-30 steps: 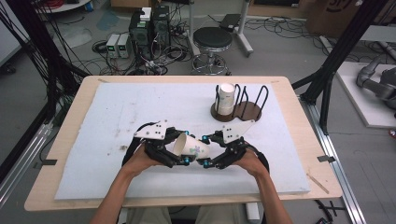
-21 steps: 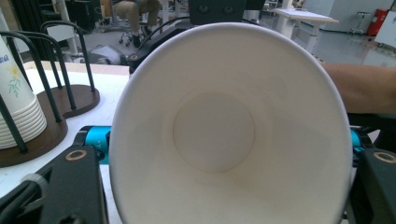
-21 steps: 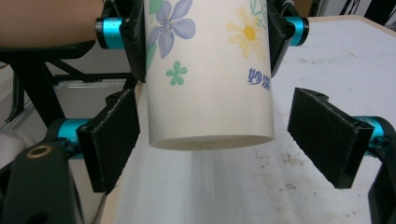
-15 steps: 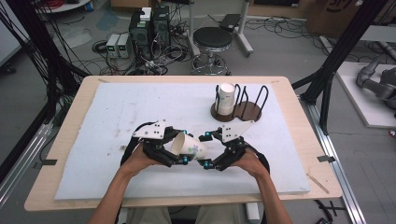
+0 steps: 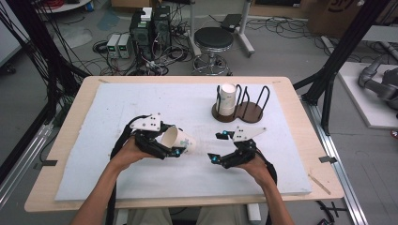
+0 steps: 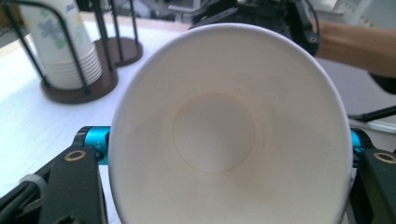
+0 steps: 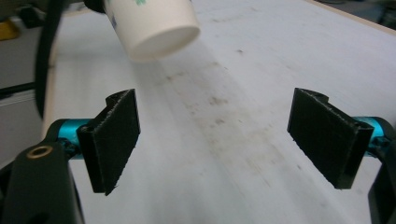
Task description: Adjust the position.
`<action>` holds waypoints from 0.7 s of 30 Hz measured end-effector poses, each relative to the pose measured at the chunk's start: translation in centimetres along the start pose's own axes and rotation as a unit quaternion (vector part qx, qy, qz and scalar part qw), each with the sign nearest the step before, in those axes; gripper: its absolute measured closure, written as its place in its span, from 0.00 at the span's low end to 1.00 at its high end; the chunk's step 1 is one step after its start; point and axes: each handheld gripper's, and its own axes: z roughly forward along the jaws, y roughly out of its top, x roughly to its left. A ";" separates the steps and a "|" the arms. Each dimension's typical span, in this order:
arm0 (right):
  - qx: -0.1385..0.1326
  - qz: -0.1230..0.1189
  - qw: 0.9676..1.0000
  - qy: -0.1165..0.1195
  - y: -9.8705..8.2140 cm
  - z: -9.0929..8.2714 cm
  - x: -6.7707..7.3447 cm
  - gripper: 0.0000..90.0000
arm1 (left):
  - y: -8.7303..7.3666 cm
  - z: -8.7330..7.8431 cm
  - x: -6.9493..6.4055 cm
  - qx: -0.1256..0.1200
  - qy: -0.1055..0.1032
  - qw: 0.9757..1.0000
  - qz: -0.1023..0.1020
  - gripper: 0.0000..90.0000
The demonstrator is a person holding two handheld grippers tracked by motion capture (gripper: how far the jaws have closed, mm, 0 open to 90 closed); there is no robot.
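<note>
right gripper (image 5: pixel 217 146): jaws just opening, letting go, nothing between them | left gripper (image 5: pixel 177 143): clamping white floral paper cup (image 5: pixel 180 140), base pointing three o'clock; handover looking complete

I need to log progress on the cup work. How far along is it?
Done: one white paper cup is apart from the stack of paper cups in the dark wire-loop cup holder. In hand: the left gripper holds that cup on its side above the white foam mat; the right gripper has just opened, nothing between its jaws. Left, probably: setting the cup somewhere.
</note>
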 end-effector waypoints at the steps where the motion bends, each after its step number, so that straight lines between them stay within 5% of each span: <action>1: -0.002 0.004 1.000 -0.009 -0.3 -0.1 0.0 0.19 | 0.1 -0.1 0.1 0.006 0.001 1.000 0.000 0.33; 6: -0.004 0.033 0.998 -0.060 -1.5 -0.8 -0.1 0.19 | 0.9 -0.5 0.9 0.051 0.014 0.999 0.003 0.33; 12: 0.005 0.058 0.992 -0.113 -2.6 -1.3 -0.3 0.19 | 1.7 -0.2 1.9 0.108 0.023 0.994 0.010 0.33; 21: 0.008 0.089 0.979 -0.186 -4.0 -1.9 -0.7 0.20 | 3.0 0.5 3.6 0.191 0.026 0.981 0.016 0.33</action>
